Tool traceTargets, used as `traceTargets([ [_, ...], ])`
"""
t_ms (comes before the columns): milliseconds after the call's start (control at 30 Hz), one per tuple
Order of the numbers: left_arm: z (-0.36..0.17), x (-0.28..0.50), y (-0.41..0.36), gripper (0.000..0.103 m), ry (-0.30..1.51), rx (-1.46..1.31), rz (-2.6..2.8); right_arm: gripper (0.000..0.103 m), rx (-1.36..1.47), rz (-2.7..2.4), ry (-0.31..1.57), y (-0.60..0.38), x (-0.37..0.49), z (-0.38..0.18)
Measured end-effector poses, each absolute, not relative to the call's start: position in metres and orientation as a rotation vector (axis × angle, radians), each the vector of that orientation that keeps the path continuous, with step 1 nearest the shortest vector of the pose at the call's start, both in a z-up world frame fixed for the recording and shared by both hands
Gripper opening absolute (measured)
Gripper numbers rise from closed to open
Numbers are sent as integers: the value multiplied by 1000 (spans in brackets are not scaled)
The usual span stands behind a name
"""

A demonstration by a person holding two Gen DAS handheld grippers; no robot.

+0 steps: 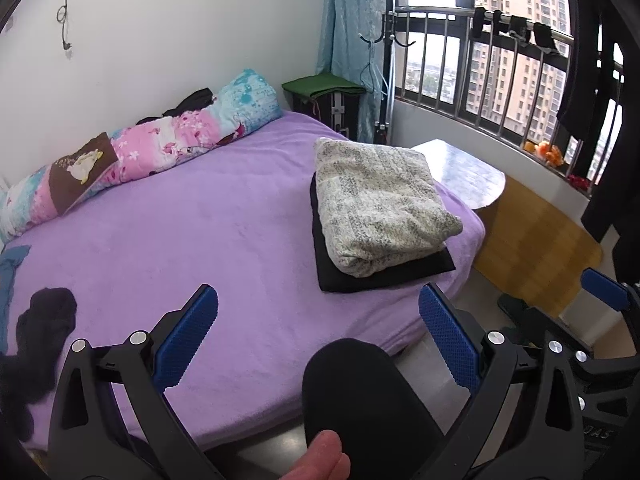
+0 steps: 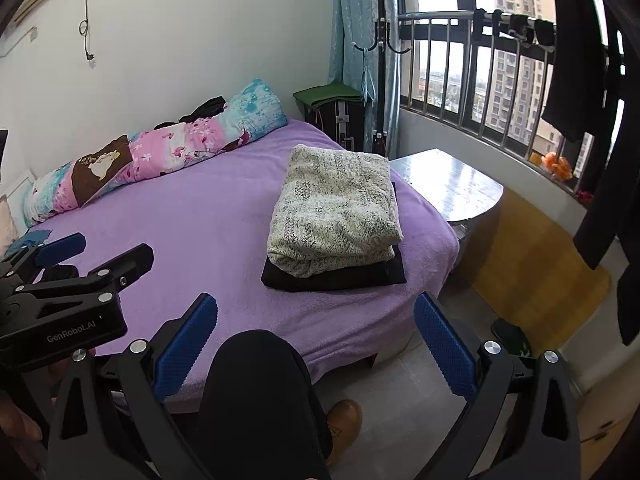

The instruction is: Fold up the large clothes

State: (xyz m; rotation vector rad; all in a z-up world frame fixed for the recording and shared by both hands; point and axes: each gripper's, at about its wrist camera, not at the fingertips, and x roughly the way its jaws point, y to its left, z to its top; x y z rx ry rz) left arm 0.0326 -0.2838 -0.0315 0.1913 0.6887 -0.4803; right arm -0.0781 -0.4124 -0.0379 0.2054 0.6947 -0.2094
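A folded cream knit garment (image 1: 378,204) lies on a folded black garment (image 1: 384,274) at the right side of the purple bed (image 1: 200,216); the stack also shows in the right wrist view (image 2: 334,216). My left gripper (image 1: 318,330) is open and empty above the bed's near edge, short of the stack. My right gripper (image 2: 316,338) is open and empty, held over the person's black-trousered knee (image 2: 256,392). The left gripper also shows at the left of the right wrist view (image 2: 72,280). A crumpled black garment (image 1: 44,328) lies at the bed's near left.
A rolled patterned quilt (image 1: 140,148) lies along the wall. A blue cloth (image 1: 10,276) sits at the bed's left edge. A grey round table (image 1: 464,172) and a wooden board (image 1: 532,240) stand right of the bed. Railed window (image 1: 500,60), coat rack and hanging black clothes (image 1: 600,120) behind.
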Motion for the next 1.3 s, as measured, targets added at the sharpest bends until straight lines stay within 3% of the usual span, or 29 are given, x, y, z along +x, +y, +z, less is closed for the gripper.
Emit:
traceTargets([
  [1300, -35, 35, -297, 97, 707, 206, -509, 97, 195, -217, 688, -415, -78, -36],
])
